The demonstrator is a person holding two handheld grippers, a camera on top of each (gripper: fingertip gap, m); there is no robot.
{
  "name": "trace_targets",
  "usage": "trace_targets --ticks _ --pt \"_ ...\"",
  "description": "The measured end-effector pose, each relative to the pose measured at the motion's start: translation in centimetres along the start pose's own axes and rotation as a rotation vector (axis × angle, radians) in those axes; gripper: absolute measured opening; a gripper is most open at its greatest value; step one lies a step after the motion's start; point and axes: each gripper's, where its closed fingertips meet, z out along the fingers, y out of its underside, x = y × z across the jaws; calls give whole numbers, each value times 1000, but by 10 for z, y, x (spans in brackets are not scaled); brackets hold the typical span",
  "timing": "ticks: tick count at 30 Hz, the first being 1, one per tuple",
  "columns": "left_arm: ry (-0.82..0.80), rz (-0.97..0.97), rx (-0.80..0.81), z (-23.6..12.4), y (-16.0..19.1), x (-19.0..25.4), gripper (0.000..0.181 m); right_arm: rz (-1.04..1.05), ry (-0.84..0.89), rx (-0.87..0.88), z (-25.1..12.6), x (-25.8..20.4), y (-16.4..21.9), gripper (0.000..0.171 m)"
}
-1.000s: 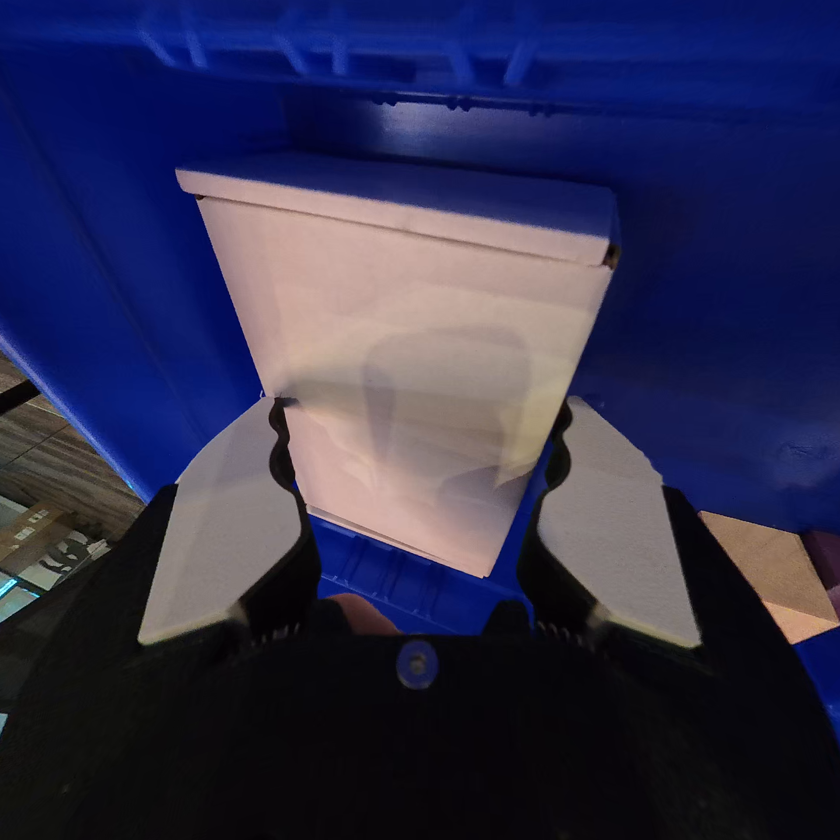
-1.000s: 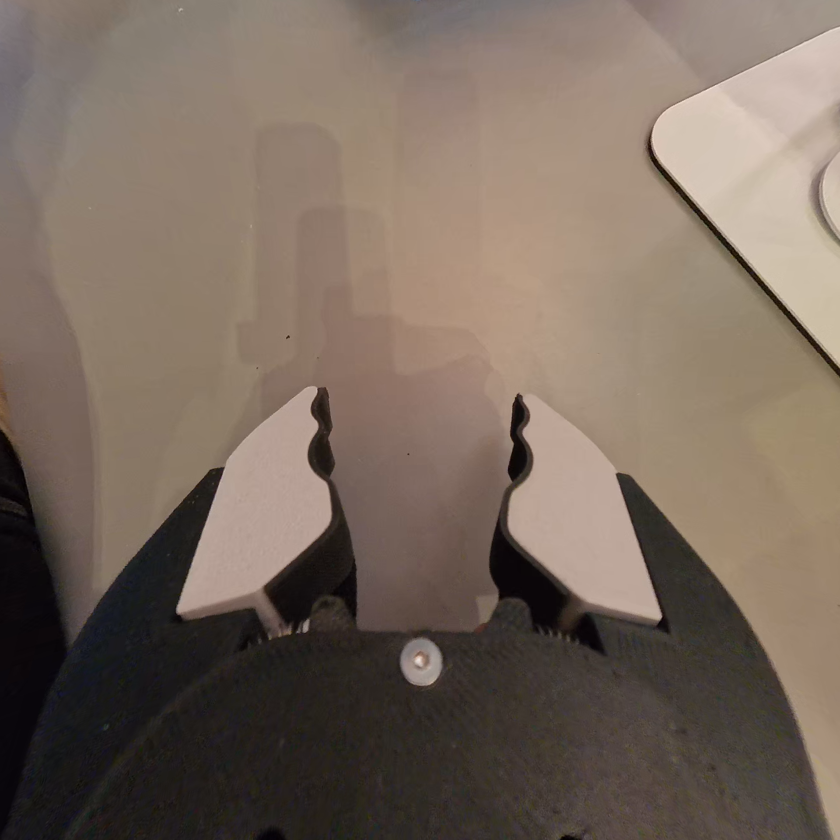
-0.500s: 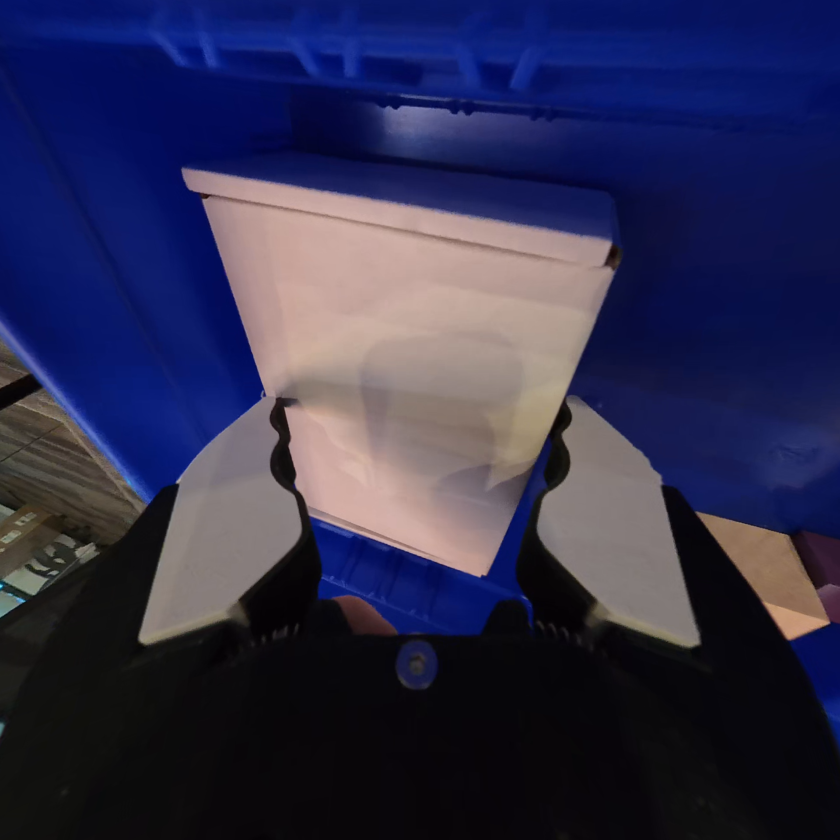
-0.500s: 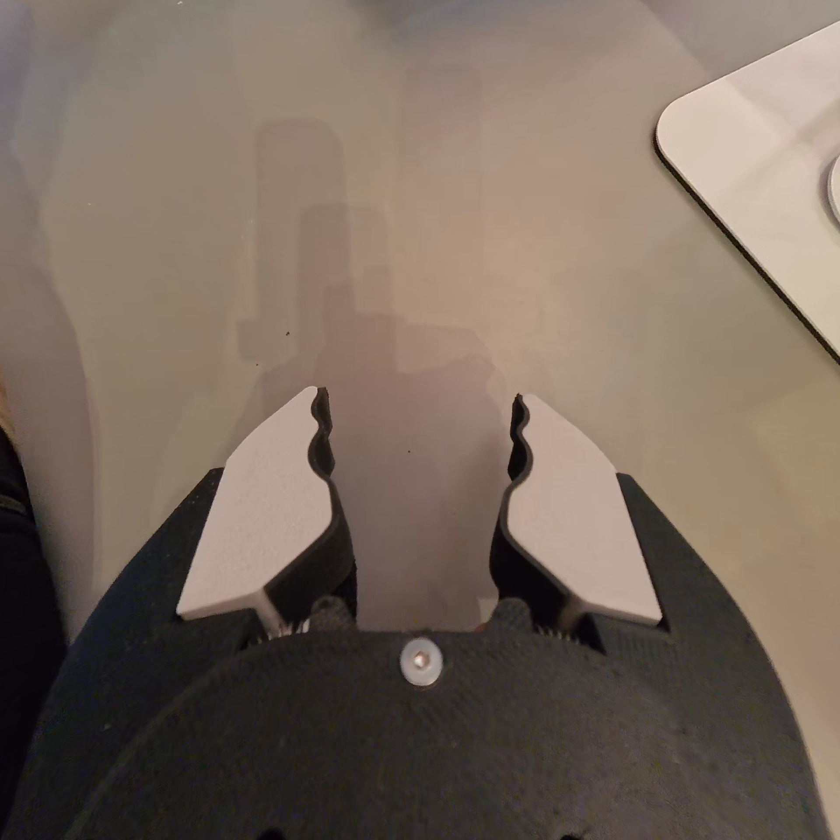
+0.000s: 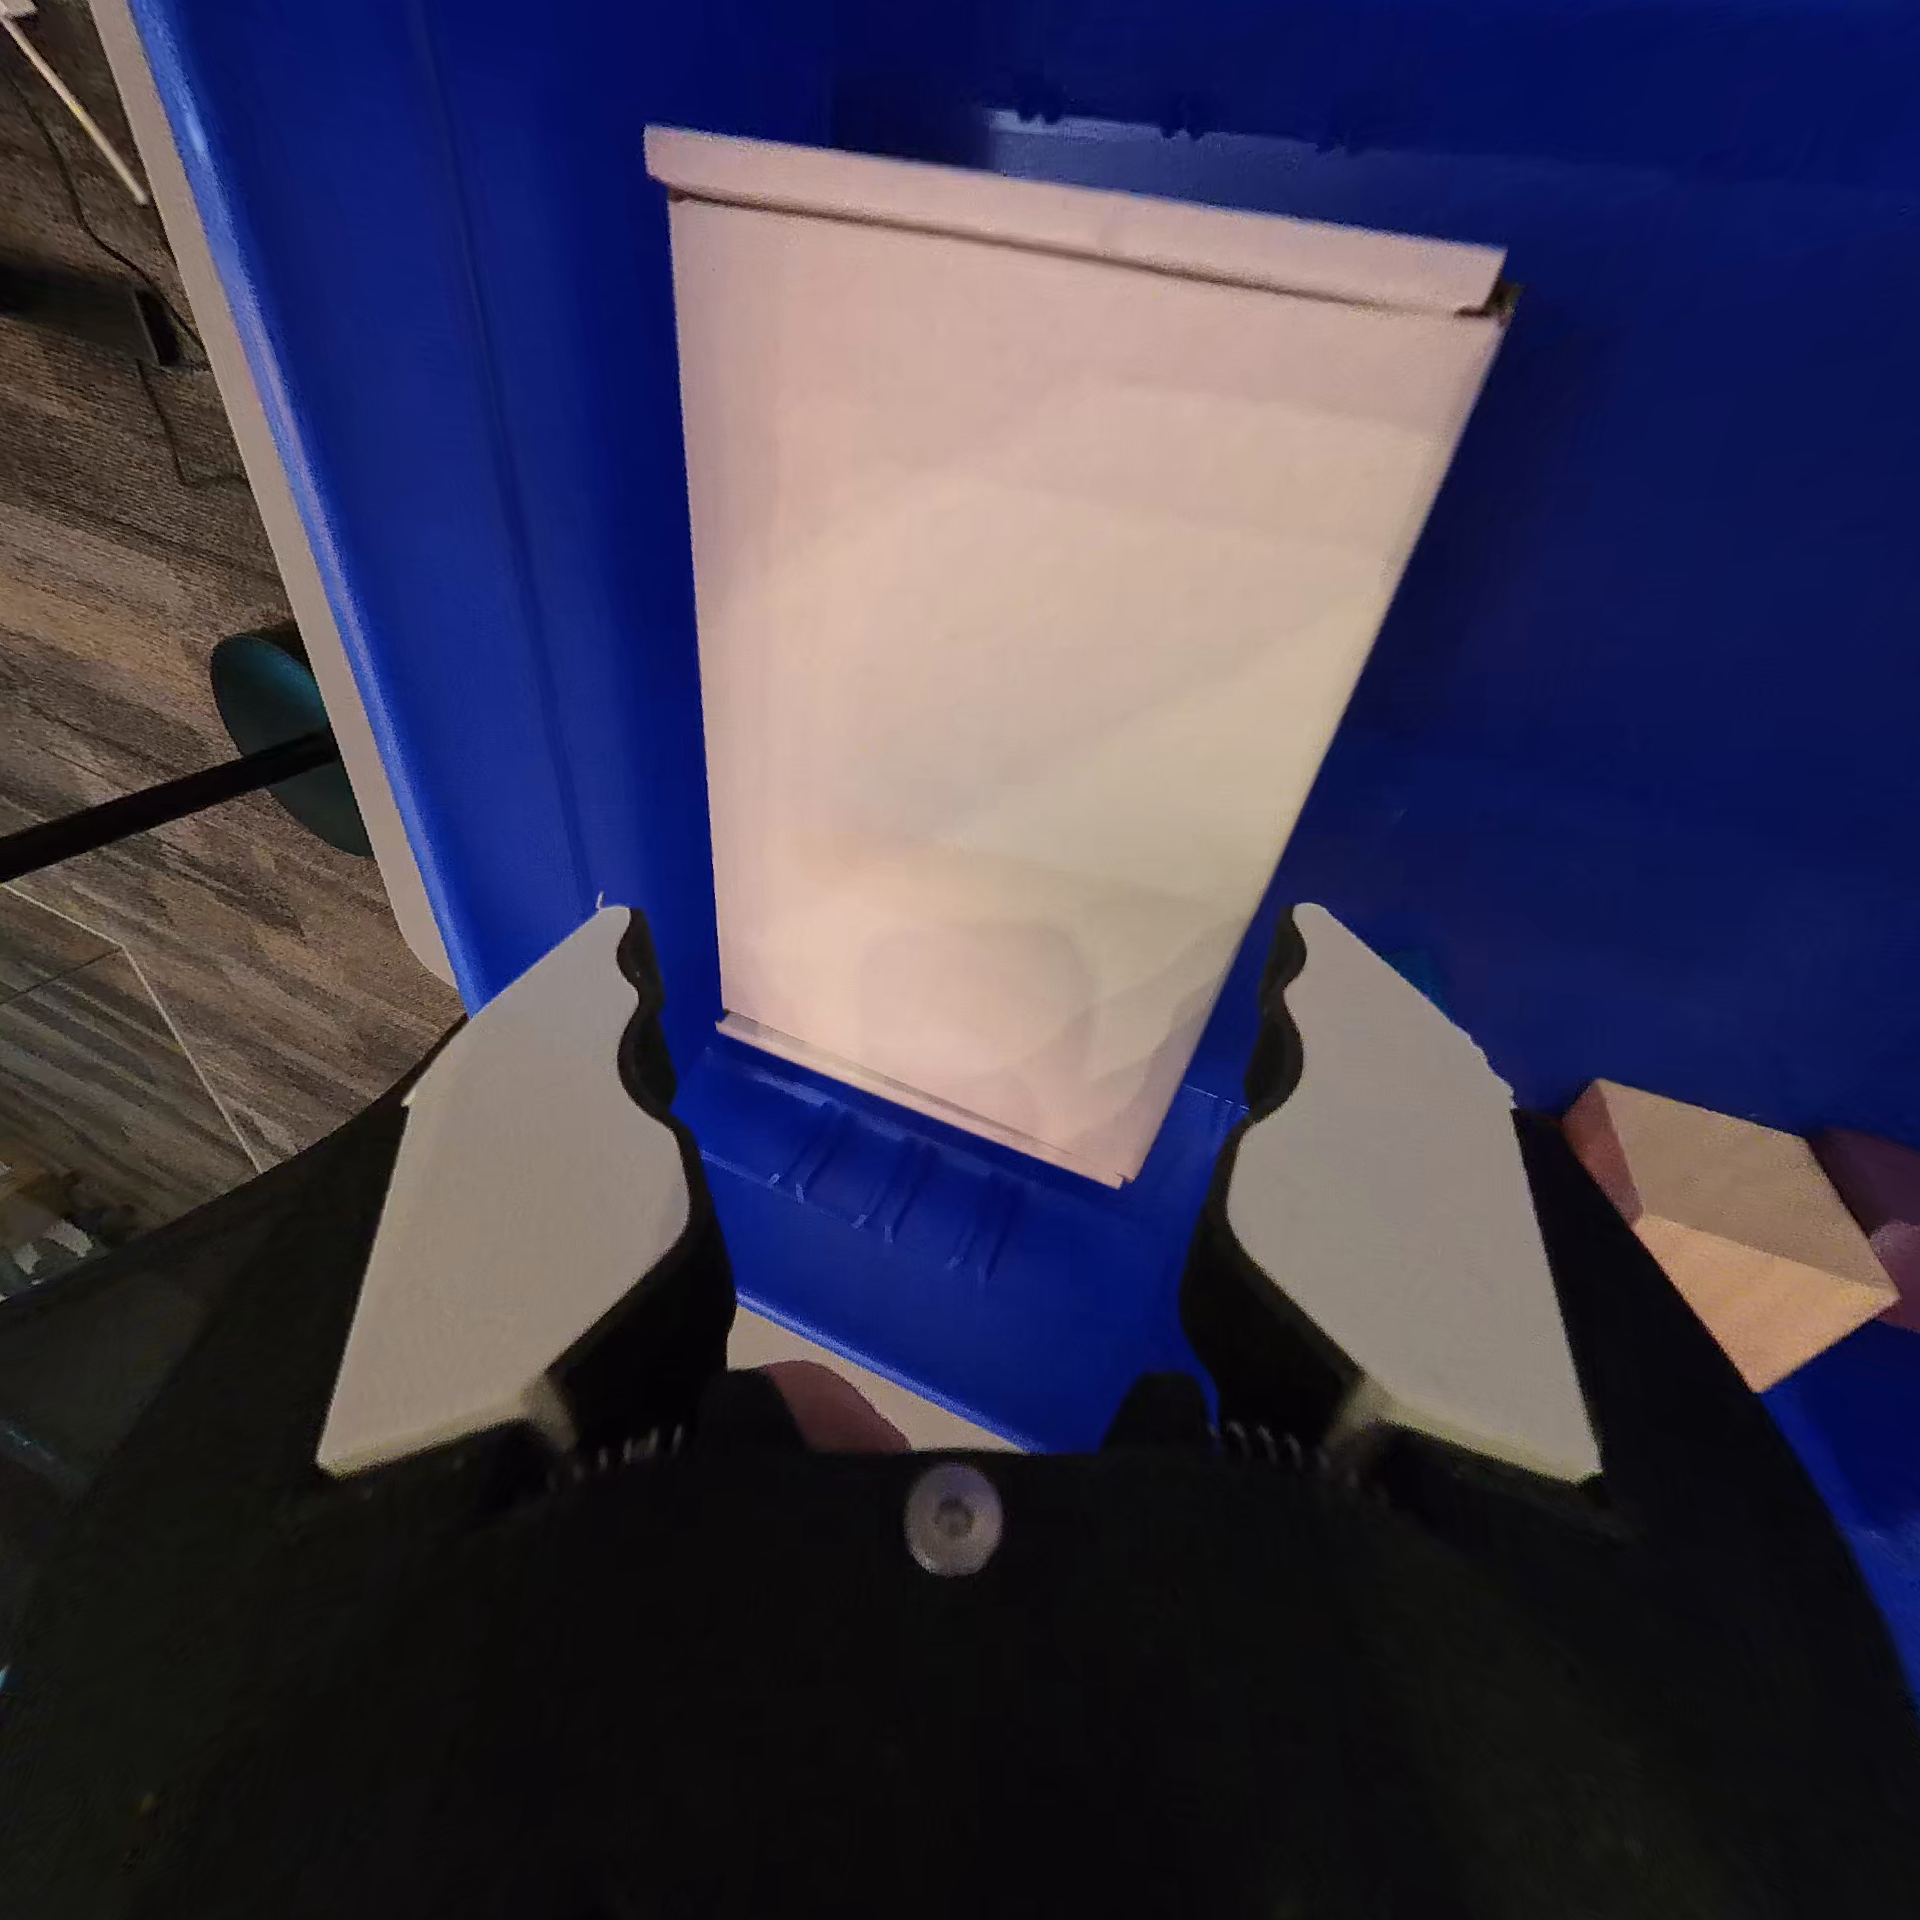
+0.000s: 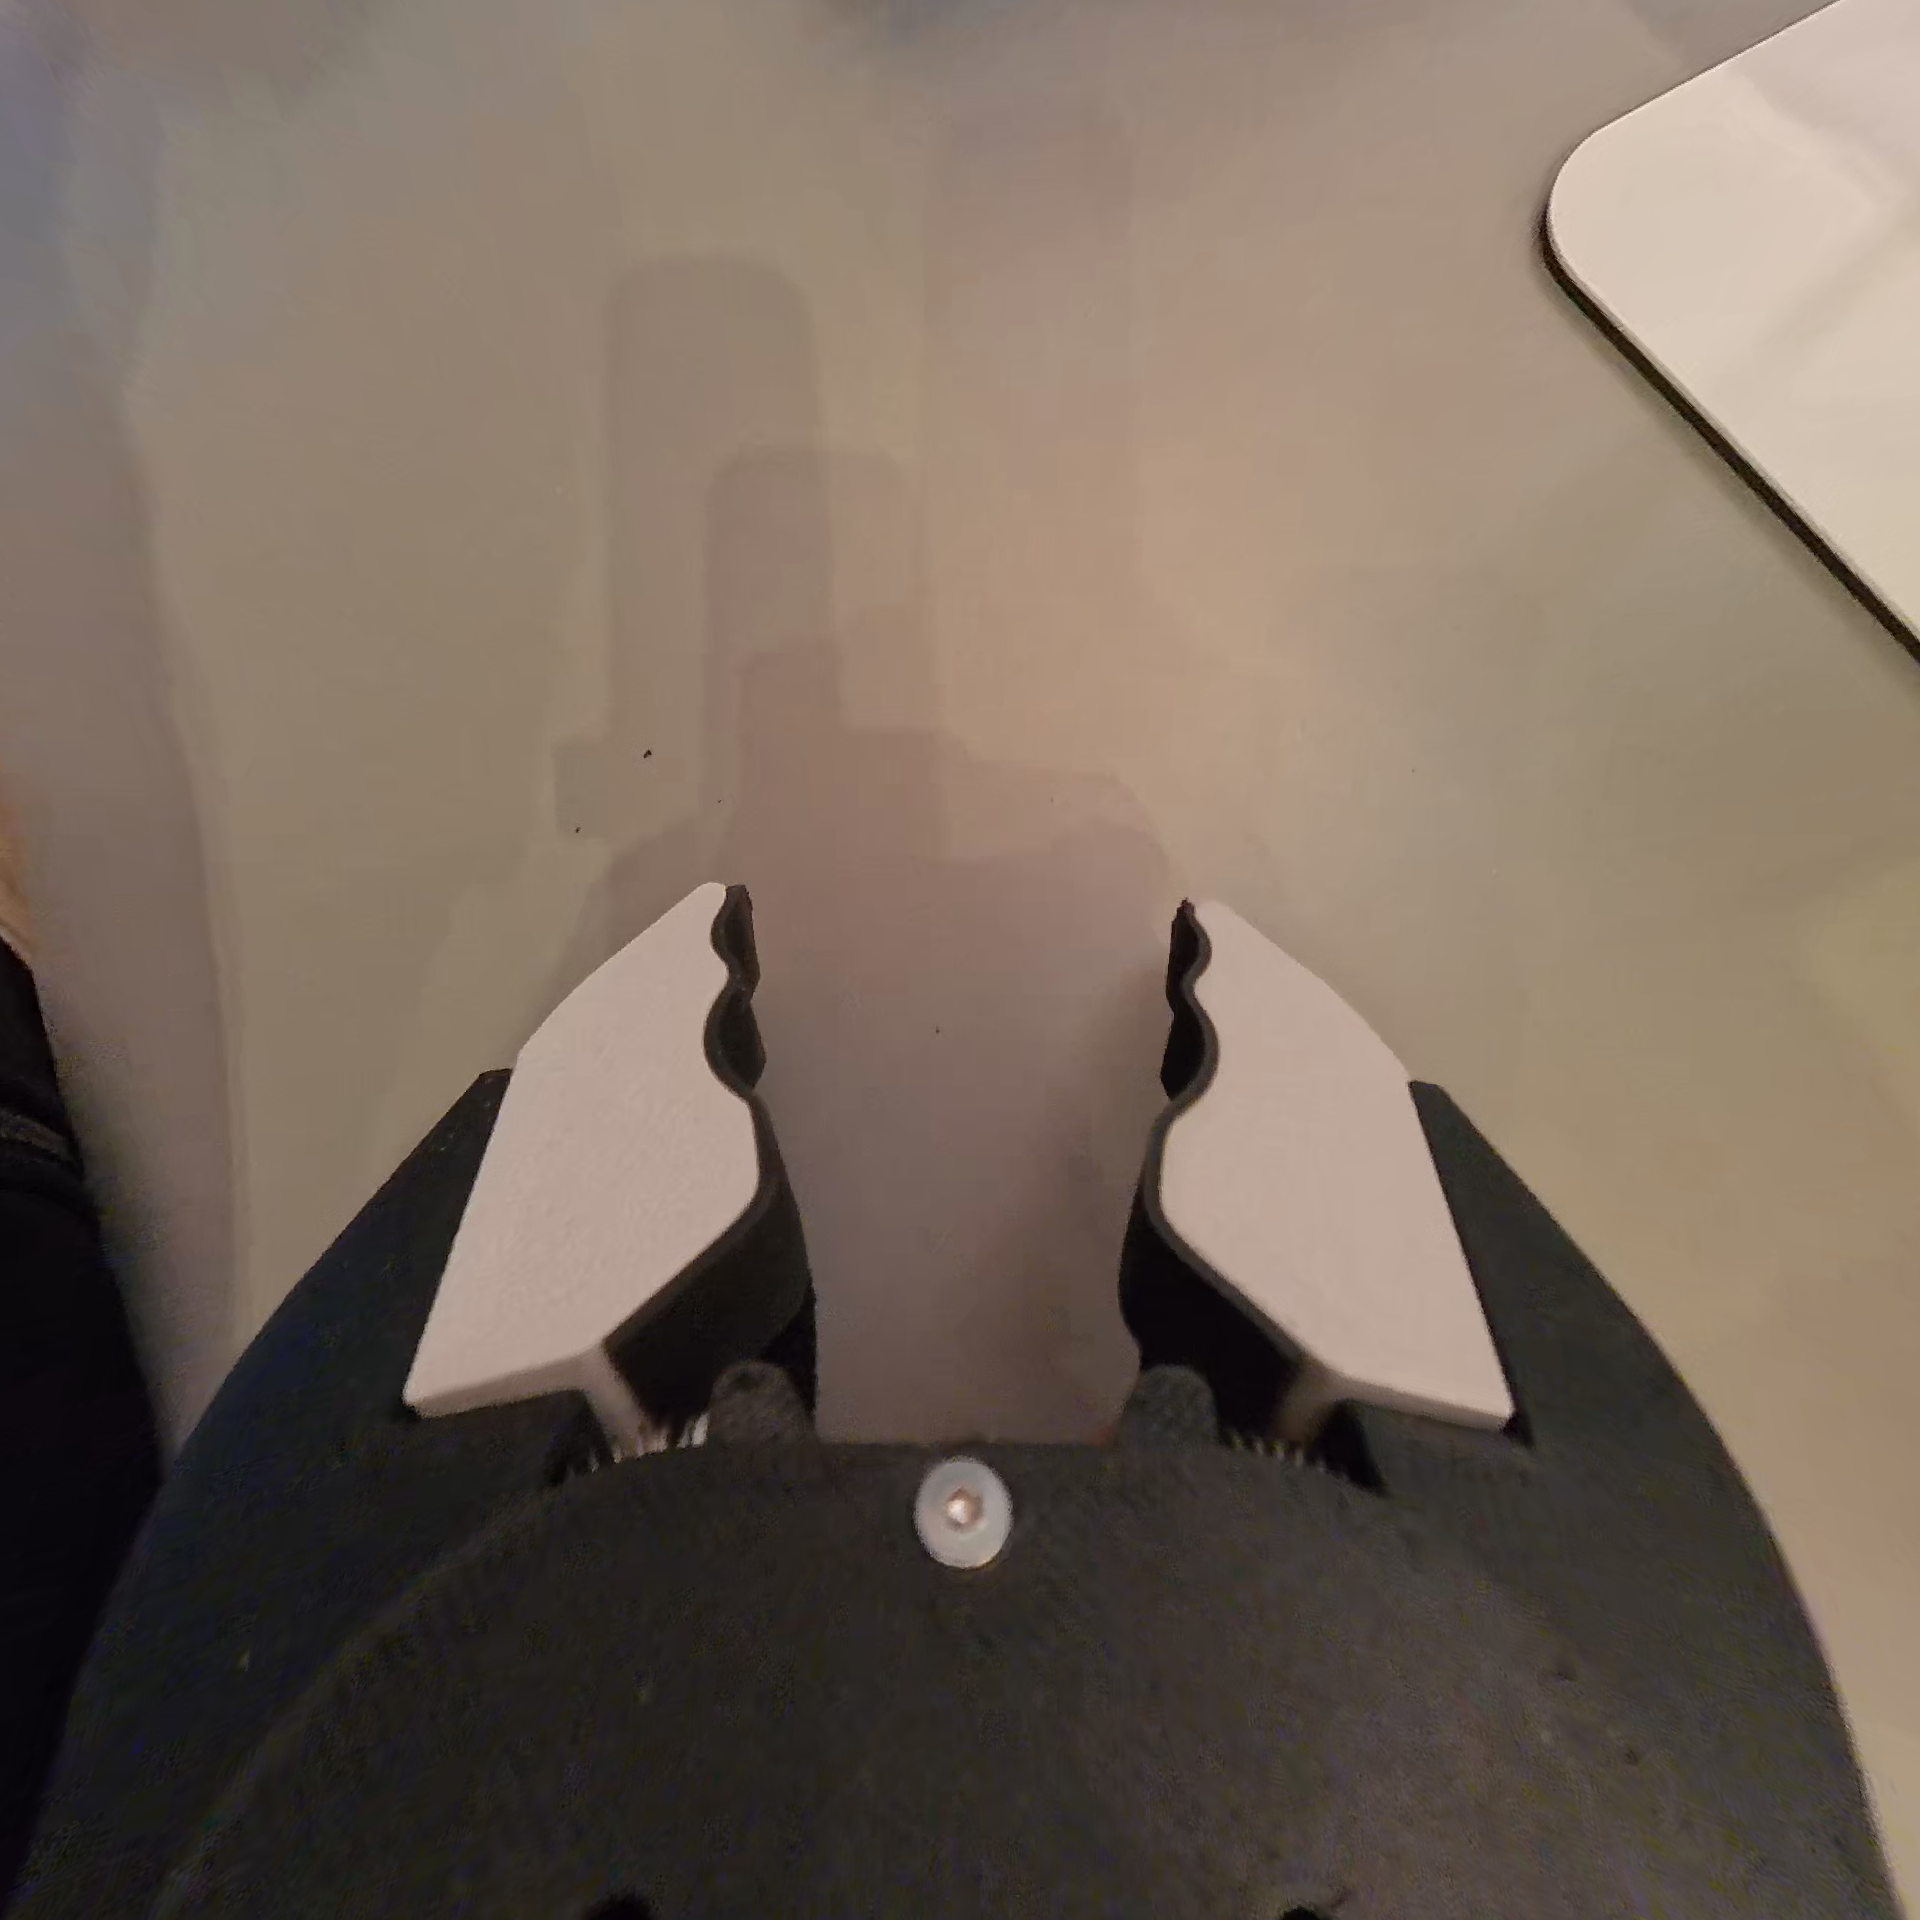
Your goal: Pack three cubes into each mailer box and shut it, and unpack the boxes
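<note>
A shut white mailer box (image 5: pixel 1049 623) stands on end inside a blue plastic bin (image 5: pixel 1662 623), leaning against its wall. My left gripper (image 5: pixel 956 935) is open, its fingers apart on either side of the box's near end and not touching it. A pale wooden cube (image 5: pixel 1745 1247) lies in the bin at the right, with a purple cube (image 5: pixel 1870 1174) partly hidden behind it. My right gripper (image 6: pixel 961 909) is open and empty, hovering over a bare beige tabletop (image 6: pixel 1039 468).
The blue bin's near rim (image 5: pixel 883 1174) lies between the left fingers. A wood-pattern floor (image 5: pixel 125 623) shows at the left, past the bin's edge. A white board with rounded corner (image 6: pixel 1787 260) lies at the right gripper's upper right. The left gripper's tips are roughly 50 centimeters from the right gripper's. About 10 centimeters separates my left fingertips from the pale wooden cube (image 5: pixel 1745 1247).
My left gripper has pulled back and up from the mailer box; the fingers no longer flank its sides and more of the box and floor shows. The right gripper has barely moved.
</note>
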Motion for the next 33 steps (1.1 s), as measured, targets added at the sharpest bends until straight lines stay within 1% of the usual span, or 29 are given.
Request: trace_targets --ticks 6,13,15,17,18,22,24,30,33 --pt "1 -15 20 7 5 -1 112 22 -14 -12 4 1 4 75" --pt "-9 5 6 9 4 -3 114 31 -14 -4 3 2 3 75" --pt "-22 -17 16 9 2 -6 122 35 -15 -2 3 2 3 75" --pt "46 -109 21 10 0 0 138 36 -18 -3 3 2 4 75" --pt "43 -124 26 10 -2 -1 143 37 -20 -3 3 1 4 75" --pt "4 -87 30 9 -3 -6 138 40 -27 -6 4 1 4 75" --pt "-5 -68 35 8 -4 -7 129 44 -29 -2 4 0 4 75" --pt "-23 -50 36 5 -6 -9 125 44 -30 -3 4 0 4 75" --pt "-21 -56 48 1 -6 -8 119 42 -31 -5 4 0 4 75"
